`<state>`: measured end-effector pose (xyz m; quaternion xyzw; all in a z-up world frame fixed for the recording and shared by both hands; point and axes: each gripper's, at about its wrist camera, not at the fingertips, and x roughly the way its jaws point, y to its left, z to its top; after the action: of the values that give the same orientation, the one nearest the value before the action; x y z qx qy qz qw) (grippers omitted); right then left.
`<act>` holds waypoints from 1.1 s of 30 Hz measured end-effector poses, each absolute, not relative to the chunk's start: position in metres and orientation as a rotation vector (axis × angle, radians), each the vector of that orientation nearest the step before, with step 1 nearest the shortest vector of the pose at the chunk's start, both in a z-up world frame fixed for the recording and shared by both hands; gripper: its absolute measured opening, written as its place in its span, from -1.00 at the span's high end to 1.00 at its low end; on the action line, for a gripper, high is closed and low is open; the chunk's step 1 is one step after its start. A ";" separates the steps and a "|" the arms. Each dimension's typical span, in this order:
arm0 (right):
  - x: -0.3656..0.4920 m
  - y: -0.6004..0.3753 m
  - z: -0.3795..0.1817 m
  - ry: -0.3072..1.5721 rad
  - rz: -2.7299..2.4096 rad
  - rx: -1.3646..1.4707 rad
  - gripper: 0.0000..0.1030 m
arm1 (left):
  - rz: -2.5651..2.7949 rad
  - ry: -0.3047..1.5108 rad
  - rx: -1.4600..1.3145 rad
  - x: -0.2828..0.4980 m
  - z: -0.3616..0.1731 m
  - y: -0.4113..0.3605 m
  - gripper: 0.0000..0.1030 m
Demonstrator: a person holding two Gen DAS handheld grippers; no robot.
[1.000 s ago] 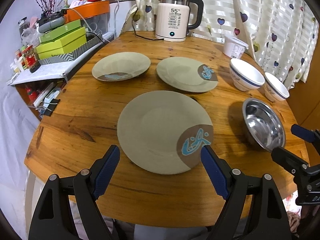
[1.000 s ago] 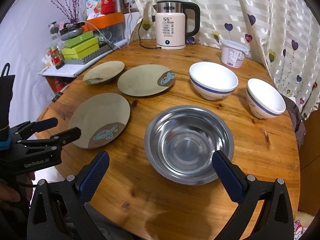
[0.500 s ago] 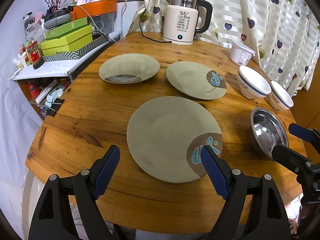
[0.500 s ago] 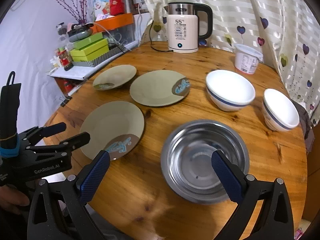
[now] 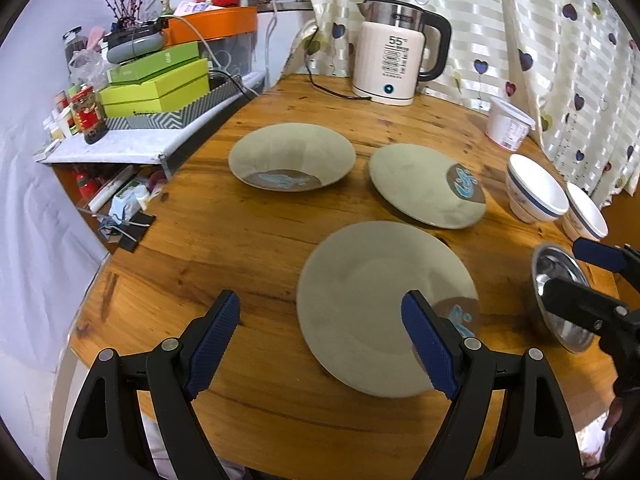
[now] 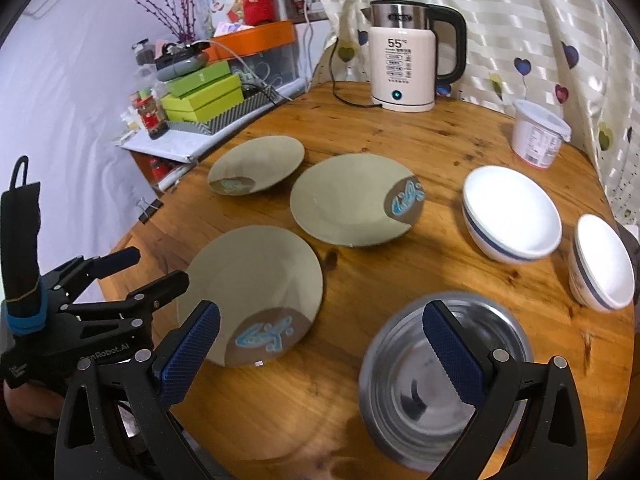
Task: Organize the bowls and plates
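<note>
Three olive plates with a brown-and-blue patch lie on the round wooden table point(image 5: 248, 240): a near plate point(image 5: 380, 304) point(image 6: 256, 288), a middle plate point(image 5: 424, 184) point(image 6: 352, 204) and a far left plate point(image 5: 292, 156) point(image 6: 258, 164). A steel bowl point(image 6: 444, 380) point(image 5: 560, 292) sits at the front right. Two white bowls with a blue stripe point(image 6: 512, 212) point(image 6: 600, 264) stand further right. My left gripper point(image 5: 320, 336) is open and empty above the near plate's left edge. My right gripper point(image 6: 320, 348) is open and empty, between the near plate and the steel bowl.
A white electric kettle point(image 5: 396, 64) with its cord stands at the back of the table. A white plastic tub point(image 6: 538, 134) is at the back right. A cluttered side shelf with green boxes point(image 5: 156, 80) borders the table's left. A heart-print curtain point(image 6: 520, 20) hangs behind.
Both grippers have swung to the left, so the plates and bowls sit further right in each view. Both stay open. No dish has moved.
</note>
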<state>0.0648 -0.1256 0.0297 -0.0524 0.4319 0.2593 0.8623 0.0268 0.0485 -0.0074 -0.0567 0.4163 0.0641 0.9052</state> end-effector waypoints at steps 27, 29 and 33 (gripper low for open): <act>0.227 -0.033 0.016 1.090 0.636 -0.118 -0.39 | 0.218 0.855 -0.275 0.124 -0.013 0.154 -0.32; 0.238 -0.024 0.009 1.108 0.648 -0.113 -0.38 | 0.201 0.867 -0.291 0.134 -0.018 0.157 -0.32; 0.259 -0.011 -0.006 1.150 0.663 -0.082 -0.25 | 0.196 0.896 -0.331 0.149 -0.029 0.167 -0.32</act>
<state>0.2593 -0.0111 -0.0056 -0.0382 0.5335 0.3077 0.7869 0.1491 0.1669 -0.0294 -0.1593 0.4303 0.0941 0.8835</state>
